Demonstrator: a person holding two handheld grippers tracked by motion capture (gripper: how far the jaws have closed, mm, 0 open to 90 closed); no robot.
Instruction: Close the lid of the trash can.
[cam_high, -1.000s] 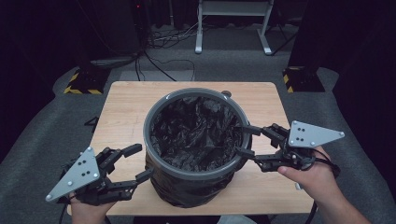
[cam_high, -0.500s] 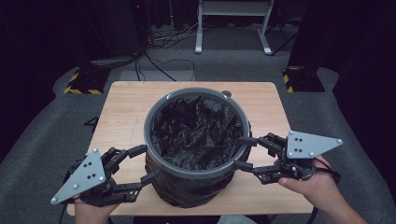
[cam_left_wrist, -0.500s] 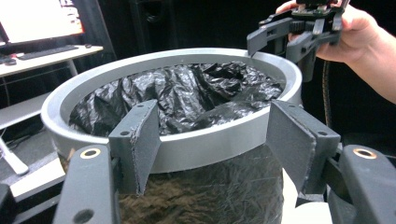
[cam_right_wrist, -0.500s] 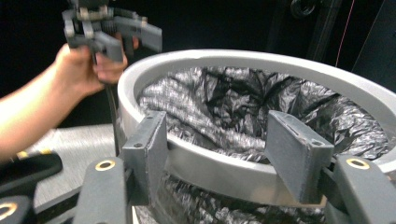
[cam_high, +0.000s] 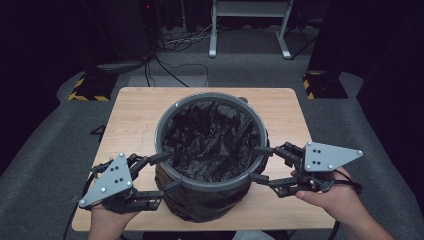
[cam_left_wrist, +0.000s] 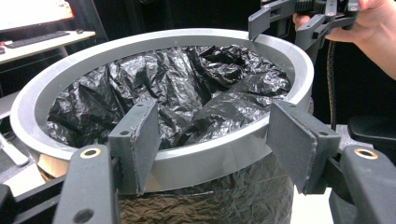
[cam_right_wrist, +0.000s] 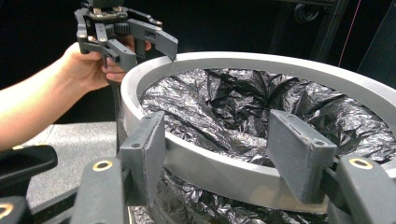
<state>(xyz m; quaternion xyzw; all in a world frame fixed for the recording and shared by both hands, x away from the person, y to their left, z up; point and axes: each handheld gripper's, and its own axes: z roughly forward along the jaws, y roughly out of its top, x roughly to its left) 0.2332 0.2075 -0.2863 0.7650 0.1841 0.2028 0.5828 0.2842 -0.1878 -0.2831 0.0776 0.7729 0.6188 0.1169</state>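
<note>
Two grippers, left (cam_high: 167, 171) at seven o'clock and right (cam_high: 261, 163) at four o'clock, flank the bin's grey ring (cam_high: 210, 98) mid-worktop (cam_high: 135, 110), fingers open and holding nothing. Press both sides evenly, so the bag (cam_high: 210, 137) stays clamped.

From the high view I see a lit table (cam_high: 135, 115) in a dark room; light falls from above, and the background is near black. The bag (cam_high: 212, 140) gives small glints, no harsh glare. All views are soft and grainy. In both gripper views the near jaws are slightly blurred.
</note>
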